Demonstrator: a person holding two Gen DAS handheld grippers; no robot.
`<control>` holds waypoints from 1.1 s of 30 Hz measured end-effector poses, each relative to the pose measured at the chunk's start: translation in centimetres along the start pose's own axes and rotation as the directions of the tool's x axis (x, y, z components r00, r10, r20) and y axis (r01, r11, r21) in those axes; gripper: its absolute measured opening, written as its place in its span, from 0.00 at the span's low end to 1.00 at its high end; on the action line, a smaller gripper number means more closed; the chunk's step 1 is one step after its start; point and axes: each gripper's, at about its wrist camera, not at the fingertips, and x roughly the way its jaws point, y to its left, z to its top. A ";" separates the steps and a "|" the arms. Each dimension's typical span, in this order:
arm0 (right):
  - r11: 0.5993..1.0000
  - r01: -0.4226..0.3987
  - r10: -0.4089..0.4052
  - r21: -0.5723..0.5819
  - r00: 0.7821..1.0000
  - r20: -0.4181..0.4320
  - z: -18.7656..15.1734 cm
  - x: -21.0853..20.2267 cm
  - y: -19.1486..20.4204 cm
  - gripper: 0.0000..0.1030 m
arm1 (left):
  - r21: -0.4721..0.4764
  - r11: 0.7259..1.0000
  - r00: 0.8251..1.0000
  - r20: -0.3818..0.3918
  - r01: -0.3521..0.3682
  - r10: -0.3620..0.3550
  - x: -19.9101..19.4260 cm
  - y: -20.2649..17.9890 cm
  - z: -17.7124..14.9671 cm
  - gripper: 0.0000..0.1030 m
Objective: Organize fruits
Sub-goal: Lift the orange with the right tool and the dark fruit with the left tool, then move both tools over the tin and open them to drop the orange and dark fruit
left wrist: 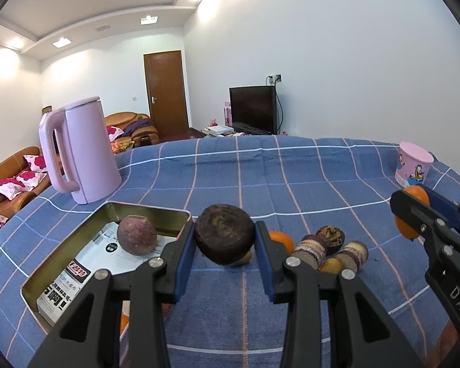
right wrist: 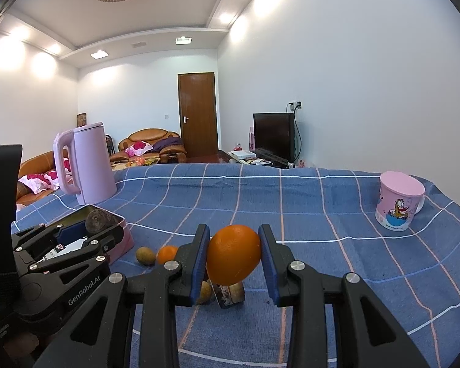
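Observation:
My left gripper (left wrist: pixel 224 240) is shut on a dark brown wrinkled passion fruit (left wrist: pixel 224 235), held just above the blue cloth beside the open tin box (left wrist: pixel 151 211). A second purplish passion fruit (left wrist: pixel 136 235) lies inside that box. My right gripper (right wrist: pixel 233 256) is shut on an orange (right wrist: pixel 233 254), lifted above a cluster of cut dark fruits (left wrist: pixel 331 248). In the left wrist view the right gripper (left wrist: pixel 414 217) shows at the right with its orange (left wrist: pixel 418 194). In the right wrist view the left gripper (right wrist: pixel 92 227) sits at the left over the tin box (right wrist: pixel 124 237).
A small orange (right wrist: pixel 167 254) and a kiwi (right wrist: pixel 145 256) lie on the cloth beside the box. A pink kettle (left wrist: pixel 82 150) stands at the far left of the table. A pink lidded mug (right wrist: pixel 398 204) stands at the far right. The checked blue tablecloth (left wrist: pixel 260 178) covers the table.

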 end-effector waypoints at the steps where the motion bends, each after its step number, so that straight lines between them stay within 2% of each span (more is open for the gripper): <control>1: 1.000 0.001 -0.001 -0.002 1.000 0.002 0.0 0.0 0.1 0.34 | 0.001 1.000 1.000 0.003 -0.002 0.002 -0.1 0.0 0.0 0.38; 13: 1.000 0.005 -0.004 -0.015 0.999 0.039 0.0 -0.8 0.4 0.34 | 0.010 1.000 0.999 0.047 -0.019 0.018 -0.9 -0.1 0.0 0.38; 28: 0.998 -0.003 0.005 -0.059 1.000 0.024 0.0 -0.4 1.6 0.34 | -0.006 0.999 0.997 0.055 -0.049 0.049 -1.3 1.5 0.0 0.38; 33: 0.998 -0.037 0.038 -0.056 0.999 0.004 0.3 0.1 2.6 0.34 | -0.015 0.998 0.996 0.067 -0.056 0.057 -1.9 2.7 0.2 0.38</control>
